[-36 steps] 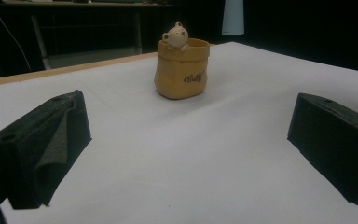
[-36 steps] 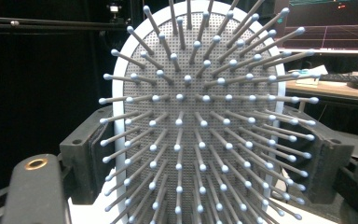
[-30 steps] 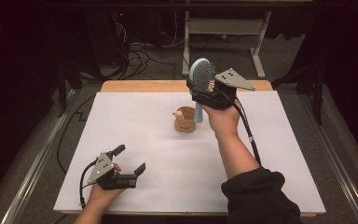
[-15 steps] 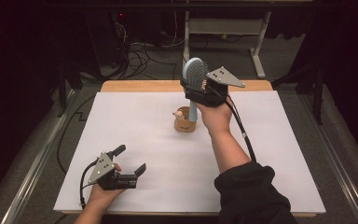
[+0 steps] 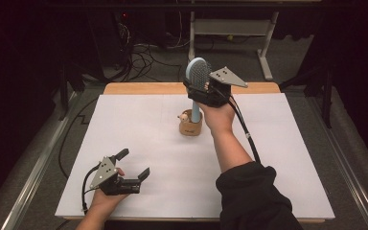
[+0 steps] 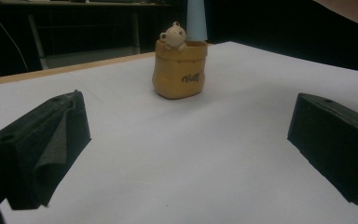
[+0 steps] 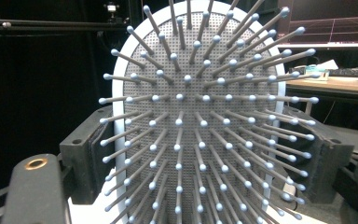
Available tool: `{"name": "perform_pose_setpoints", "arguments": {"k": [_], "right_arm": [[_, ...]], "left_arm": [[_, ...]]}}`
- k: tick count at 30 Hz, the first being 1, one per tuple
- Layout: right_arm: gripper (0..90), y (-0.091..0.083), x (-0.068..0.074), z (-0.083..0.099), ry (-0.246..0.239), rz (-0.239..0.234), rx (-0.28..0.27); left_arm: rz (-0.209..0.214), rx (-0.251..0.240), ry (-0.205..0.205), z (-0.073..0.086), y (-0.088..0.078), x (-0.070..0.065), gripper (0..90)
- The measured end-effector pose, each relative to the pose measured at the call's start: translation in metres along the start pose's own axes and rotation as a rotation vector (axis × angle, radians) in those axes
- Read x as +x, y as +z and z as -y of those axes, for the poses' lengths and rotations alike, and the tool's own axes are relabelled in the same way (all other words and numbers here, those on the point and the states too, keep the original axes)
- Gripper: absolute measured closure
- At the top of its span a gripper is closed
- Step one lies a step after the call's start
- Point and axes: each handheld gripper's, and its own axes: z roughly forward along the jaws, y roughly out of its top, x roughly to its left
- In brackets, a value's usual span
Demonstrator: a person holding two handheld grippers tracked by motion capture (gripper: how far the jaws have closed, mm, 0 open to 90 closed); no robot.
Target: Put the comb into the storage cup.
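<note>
- Right gripper clamps the blue hairbrush by its head, bristles facing its camera, handle pointing down.
- Directly below it, the handle's tip sits at the mouth of the bear cup.
- Left gripper rests open and empty on the white table, well short of the cup.

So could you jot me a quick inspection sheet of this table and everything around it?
Surface: white sheet over a wooden table, flat and clean.
Job's things: pale blue hairbrush with grey bristle pad, upright, handle down at the small tan bear-topped pot.
Clutter: nothing seen.
Grippers: right gripper shut on the brush head; left gripper resting on the sheet, jaws open, nothing between them.
Cables: black cable trailing along the right forearm; loose cables on the floor behind.
Surroundings: dark room, white desk frame beyond.
</note>
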Motion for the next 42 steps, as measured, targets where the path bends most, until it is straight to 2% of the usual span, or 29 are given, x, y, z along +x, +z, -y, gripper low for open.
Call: {"name": "perform_pose_setpoints", "arguments": {"k": [10,16,42], "right_arm": [[20.6,0.009,-0.002,0.007,0.000,0.019,0.018],[20.6,0.013,-0.003,0.011,0.009,0.016,0.035],[20.5,0.016,0.000,0.029,0.016,0.027,0.056]], "left_arm": [[-0.002,-0.004,-0.006,-0.001,0.000,0.001,0.2],[-0.002,-0.005,-0.007,-0.001,0.000,0.001,0.2],[-0.005,-0.005,-0.007,-0.001,-0.001,0.001,0.2]]}}
